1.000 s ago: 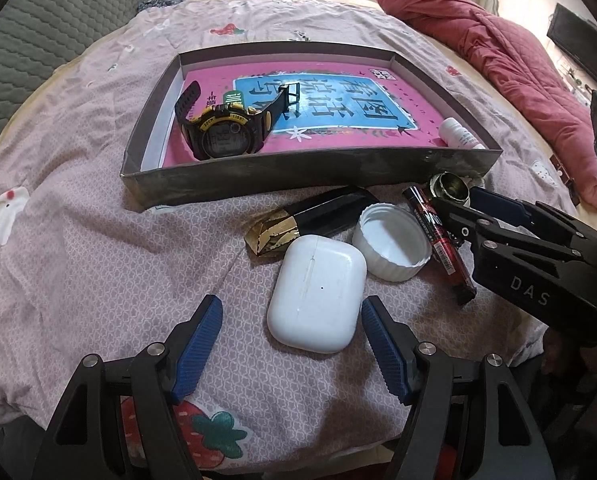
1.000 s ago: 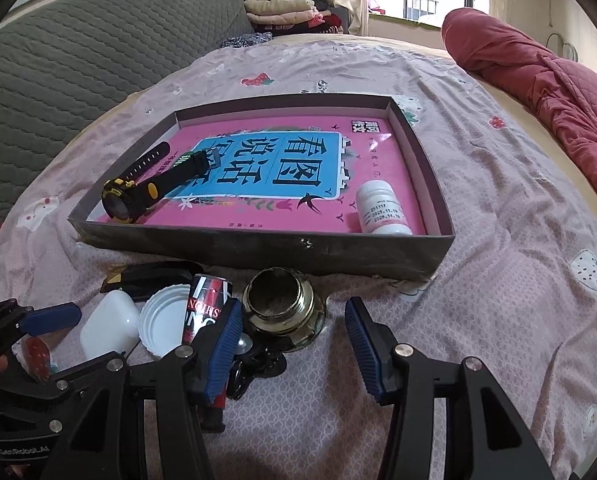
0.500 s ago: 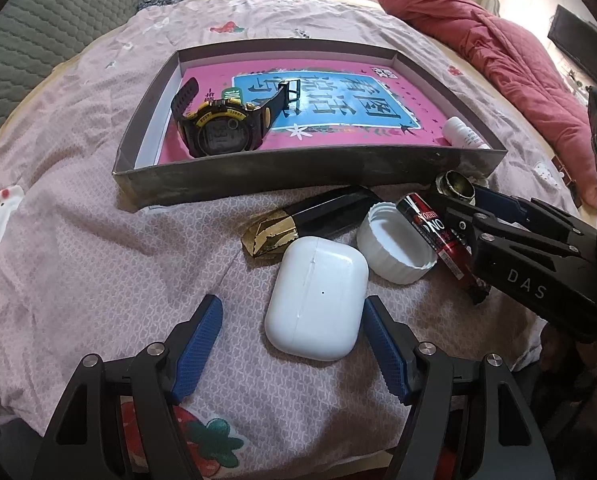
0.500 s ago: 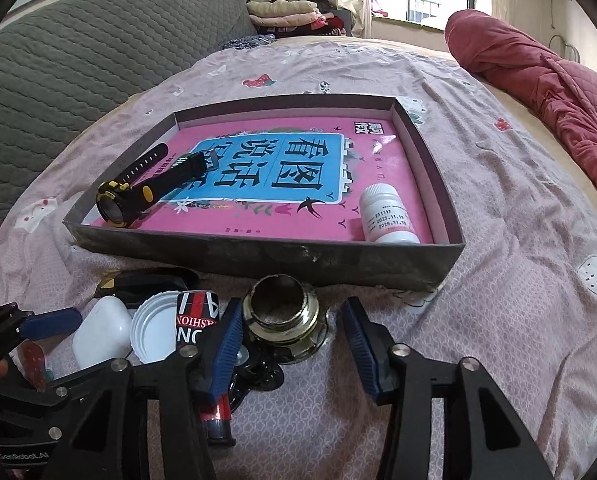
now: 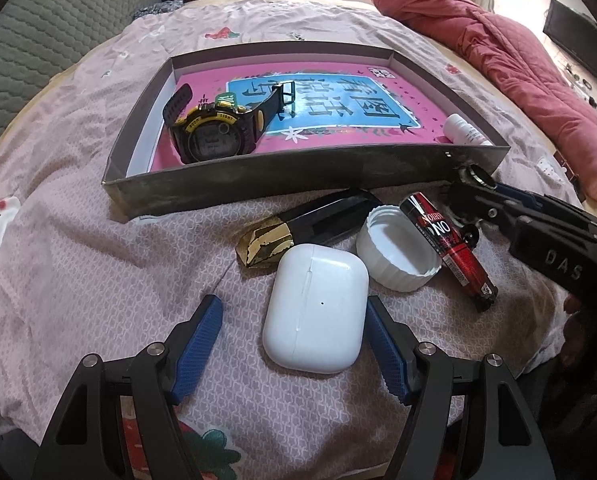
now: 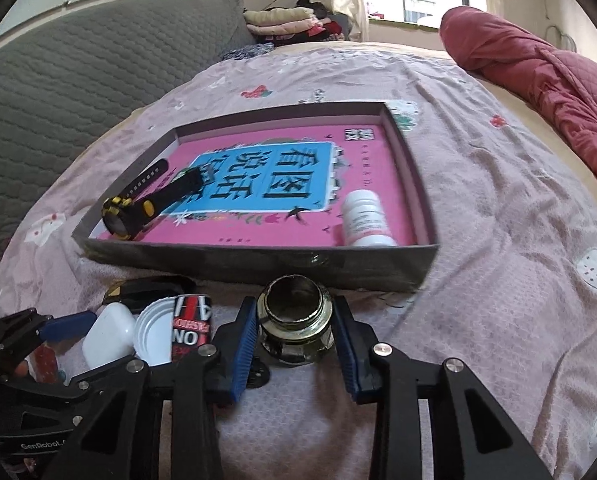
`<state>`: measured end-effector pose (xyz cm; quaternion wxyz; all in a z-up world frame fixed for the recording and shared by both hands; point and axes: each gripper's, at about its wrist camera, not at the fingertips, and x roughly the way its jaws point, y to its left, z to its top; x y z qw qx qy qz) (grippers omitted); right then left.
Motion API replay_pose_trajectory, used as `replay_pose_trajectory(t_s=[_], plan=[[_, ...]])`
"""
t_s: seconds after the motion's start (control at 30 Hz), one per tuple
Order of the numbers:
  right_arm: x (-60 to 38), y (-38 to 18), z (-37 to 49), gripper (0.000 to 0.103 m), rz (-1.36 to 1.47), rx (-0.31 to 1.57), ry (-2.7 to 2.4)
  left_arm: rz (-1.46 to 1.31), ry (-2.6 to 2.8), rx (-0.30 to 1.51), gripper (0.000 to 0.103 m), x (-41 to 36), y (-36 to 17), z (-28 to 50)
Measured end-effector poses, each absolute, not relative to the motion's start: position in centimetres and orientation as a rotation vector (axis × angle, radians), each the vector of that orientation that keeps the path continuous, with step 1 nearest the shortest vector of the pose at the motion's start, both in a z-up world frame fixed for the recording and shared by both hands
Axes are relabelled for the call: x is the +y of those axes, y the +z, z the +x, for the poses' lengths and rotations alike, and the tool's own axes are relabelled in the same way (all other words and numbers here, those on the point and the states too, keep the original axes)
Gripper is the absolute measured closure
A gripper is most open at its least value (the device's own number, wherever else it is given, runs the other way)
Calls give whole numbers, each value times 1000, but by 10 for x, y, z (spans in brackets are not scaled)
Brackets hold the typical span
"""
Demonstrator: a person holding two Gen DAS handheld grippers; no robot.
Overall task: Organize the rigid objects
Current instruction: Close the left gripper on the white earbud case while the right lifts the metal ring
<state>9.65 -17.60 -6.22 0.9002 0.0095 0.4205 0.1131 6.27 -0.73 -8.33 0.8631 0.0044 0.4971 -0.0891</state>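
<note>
A shallow grey box (image 5: 298, 184) with a pink book cover inside lies on the bed; it holds a black-and-yellow watch (image 5: 214, 136) and a white pill bottle (image 6: 364, 220). In front of it lie a white earbud case (image 5: 316, 306), a white lid (image 5: 398, 252), a black-and-gold case (image 5: 306, 224) and a red-black tube (image 5: 448, 246). My left gripper (image 5: 294, 344) is open, with the earbud case between its fingers. My right gripper (image 6: 294, 340) is shut on a small glass jar (image 6: 295, 326) and holds it just above the bed.
The bed has a pink patterned sheet (image 5: 78, 260). A red quilt (image 6: 538, 80) lies at the right. A grey quilted headboard (image 6: 78, 80) and folded clothes (image 6: 286, 20) are at the far left. The right gripper's body (image 5: 538, 232) sits beside the tube.
The right gripper has closed its fingers on the glass jar and lifted it slightly. The left gripper has crept forward a little around the earbud case.
</note>
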Motion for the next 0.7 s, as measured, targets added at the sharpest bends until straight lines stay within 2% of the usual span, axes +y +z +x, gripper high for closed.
replay_pose_trajectory(t_s=[0.37, 0.47, 0.63, 0.7], plan=[[-200, -61, 94, 66, 52, 874, 181, 5, -203, 1030, 33, -6, -82, 62], [-199, -62, 93, 66, 44, 879, 180, -3, -214, 1030, 38, -6, -81, 62], [-198, -64, 92, 66, 42, 888, 179, -22, -228, 1029, 54, -4, -79, 62], [-198, -65, 91, 66, 37, 889, 177, -35, -235, 1033, 56, -3, -79, 62]])
